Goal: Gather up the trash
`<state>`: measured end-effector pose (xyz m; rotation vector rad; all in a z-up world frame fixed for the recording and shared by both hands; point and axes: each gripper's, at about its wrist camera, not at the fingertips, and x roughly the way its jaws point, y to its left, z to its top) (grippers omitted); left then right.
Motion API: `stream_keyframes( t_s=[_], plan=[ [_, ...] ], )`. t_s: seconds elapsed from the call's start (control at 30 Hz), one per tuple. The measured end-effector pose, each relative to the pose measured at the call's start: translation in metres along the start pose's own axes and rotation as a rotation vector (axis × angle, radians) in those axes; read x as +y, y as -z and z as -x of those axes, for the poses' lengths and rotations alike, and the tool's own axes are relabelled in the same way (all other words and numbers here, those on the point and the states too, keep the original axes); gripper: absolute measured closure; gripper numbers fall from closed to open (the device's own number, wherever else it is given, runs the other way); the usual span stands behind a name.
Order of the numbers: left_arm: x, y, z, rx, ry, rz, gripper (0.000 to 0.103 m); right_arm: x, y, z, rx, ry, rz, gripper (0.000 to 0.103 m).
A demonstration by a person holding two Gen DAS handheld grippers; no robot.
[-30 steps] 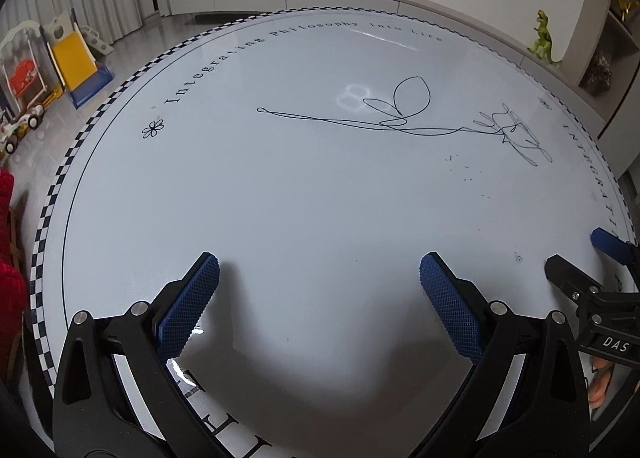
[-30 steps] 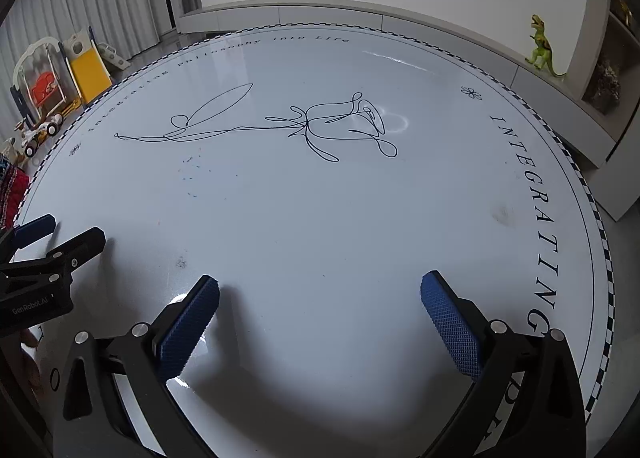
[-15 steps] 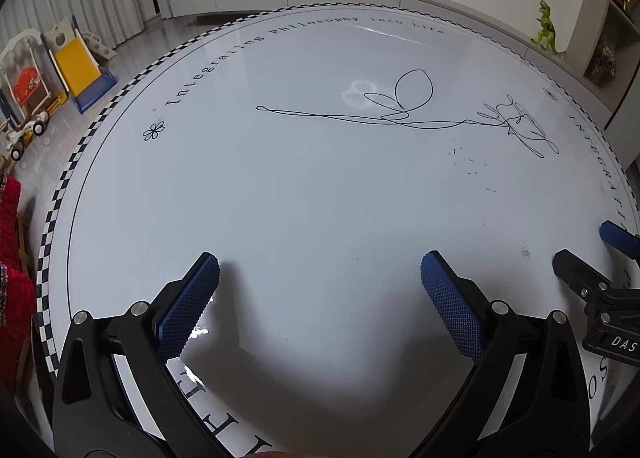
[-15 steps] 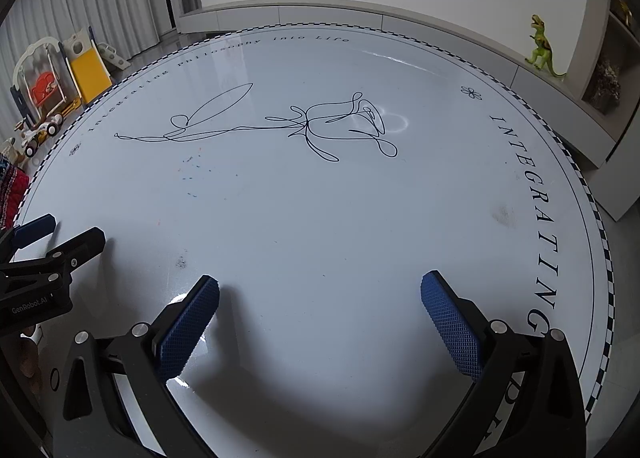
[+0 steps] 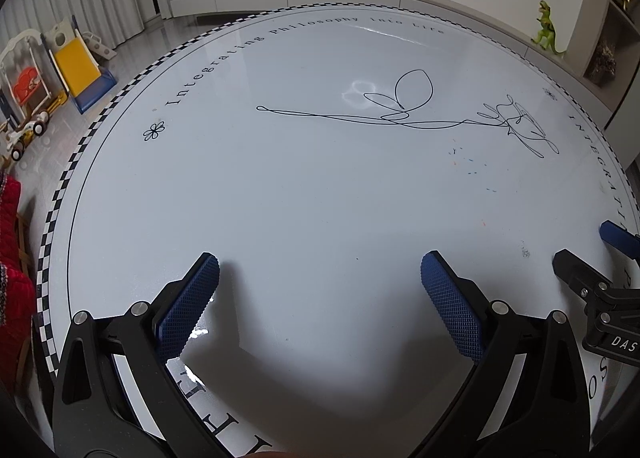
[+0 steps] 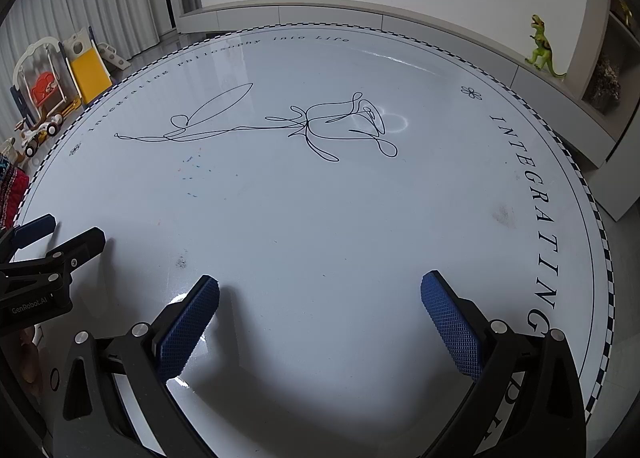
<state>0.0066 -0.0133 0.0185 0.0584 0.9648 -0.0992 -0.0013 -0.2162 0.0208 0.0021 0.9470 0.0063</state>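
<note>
Left tool [image 5: 320,264] and right tool [image 6: 320,286] gape over glossy round table [image 5: 320,186].

The right gripper [image 5: 600,248] is cut off by the left view's right edge, the left gripper [image 6: 60,232] by the right view's left edge. Rim lettering [image 5: 224,428] hides behind each gripper's own frame. The coloured flecks [image 6: 192,178] are too small to identify.

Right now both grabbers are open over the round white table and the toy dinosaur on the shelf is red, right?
Nearly. The toy dinosaur is green, not red, as the right wrist view shows. The left gripper and right gripper are both open over the round white table.
</note>
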Motion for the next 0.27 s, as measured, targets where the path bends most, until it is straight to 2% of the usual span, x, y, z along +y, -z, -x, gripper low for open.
stream_keyframes(
  t_s=[0.27],
  plan=[
    [0.0005,-0.0009,-0.0004,0.0,0.0,0.001,0.006,0.0005,-0.0004,-0.0003,0.0,0.0,0.0,0.003]
  ],
)
